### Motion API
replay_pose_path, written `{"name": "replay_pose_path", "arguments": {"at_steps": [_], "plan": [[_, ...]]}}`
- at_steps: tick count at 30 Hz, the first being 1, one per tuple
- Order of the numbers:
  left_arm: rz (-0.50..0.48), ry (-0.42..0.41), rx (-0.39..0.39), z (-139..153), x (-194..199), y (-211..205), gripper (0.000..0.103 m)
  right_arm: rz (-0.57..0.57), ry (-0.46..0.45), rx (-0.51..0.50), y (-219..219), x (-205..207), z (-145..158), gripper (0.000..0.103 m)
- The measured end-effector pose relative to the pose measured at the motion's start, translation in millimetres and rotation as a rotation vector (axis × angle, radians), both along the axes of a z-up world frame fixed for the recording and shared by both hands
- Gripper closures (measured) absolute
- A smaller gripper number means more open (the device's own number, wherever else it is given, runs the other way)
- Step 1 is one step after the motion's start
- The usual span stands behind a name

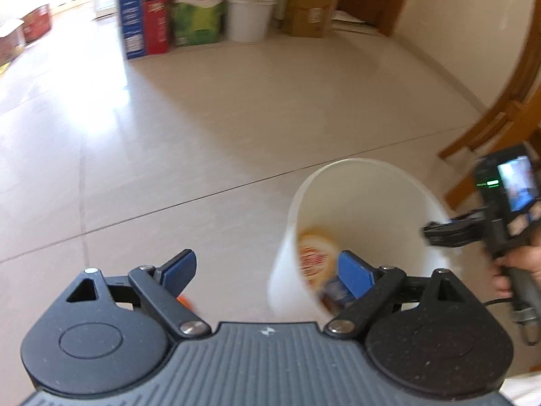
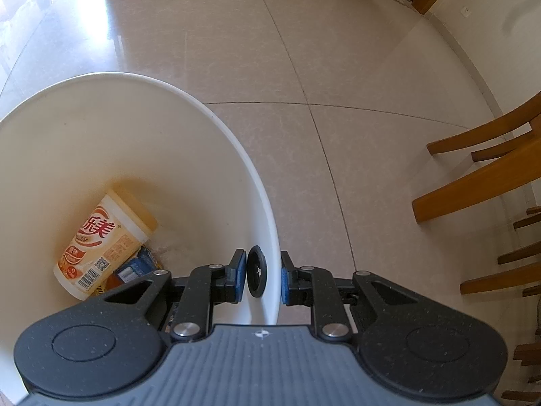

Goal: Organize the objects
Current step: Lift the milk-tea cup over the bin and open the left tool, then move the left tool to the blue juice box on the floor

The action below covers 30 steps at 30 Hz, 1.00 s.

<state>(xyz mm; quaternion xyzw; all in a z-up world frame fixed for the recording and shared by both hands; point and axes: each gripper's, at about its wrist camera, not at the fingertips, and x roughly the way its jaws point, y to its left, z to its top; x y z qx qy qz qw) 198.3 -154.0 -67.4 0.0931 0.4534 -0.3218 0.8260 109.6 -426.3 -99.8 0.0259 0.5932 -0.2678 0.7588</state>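
two grippers work around one white bucket (image 2: 142, 128) on a pale tiled floor (image 2: 338, 67). the right gripper (image 2: 262, 275) is clamped on the bucket's rim: its blue pads (image 2: 240, 275) sit one inside and one outside the wall, with a black round fitting (image 2: 257, 275) on the inner side of the wall just beside the inner pad. the bucket leans, its mouth turned toward this gripper's camera.

inside the bucket, ahead and to the left of the right gripper, a cream and orange drink cup (image 2: 101, 243) with red lettering and a barcode lies on its side against the bottom. a blue packet (image 2: 138, 265) lies just under and beside it, touching it, partly hidden by the gripper's left arm.

the left gripper (image 1: 267, 270) has its jaws wide apart with nothing between the pads; only floor and the bucket's near wall show in the gap. its right blue pad (image 1: 353, 275) overlaps the bucket's (image 1: 365, 203) near edge in the picture, and i cannot tell whether it touches. a small orange thing (image 1: 185, 299) peeks from under its left finger, too hidden to name. the view is blurred. to the right of the left gripper, a hand (image 1: 520, 267) holds the right gripper's handle at the bucket's far side.

wooden chair legs (image 2: 480, 176) stand to the right of the right gripper, well apart from the bucket. cartons and a second white pail (image 1: 248, 13) line the far wall ahead of the left gripper.
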Motion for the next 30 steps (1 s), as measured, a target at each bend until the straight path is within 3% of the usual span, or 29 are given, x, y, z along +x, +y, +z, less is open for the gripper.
{"name": "replay_pose_path", "arguments": {"at_steps": [6, 12, 20, 25, 30], "plan": [[0.12, 0.052, 0.046, -55.4, 12.1, 21.9, 0.012, 0.003, 0.004, -0.009, 6.1, 2.8, 0.3, 0.079], [0.233, 0.071, 0.141, -122.7, 18.3, 31.5, 0.012, 0.006, 0.006, -0.015, 6.4, 3.3, -0.6, 0.079], [0.373, 0.166, 0.213, -207.6, 25.3, 38.8, 0.013, 0.01, 0.009, -0.026, 9.2, 3.4, -2.5, 0.078], [0.45, 0.215, 0.234, -245.1, 20.9, 37.6, 0.013, 0.011, 0.008, -0.026, 9.3, 3.4, -2.7, 0.078], [0.503, 0.21, 0.278, -271.2, 18.5, 33.4, 0.013, 0.01, 0.007, -0.027, 9.9, 3.5, -2.7, 0.078]]}}
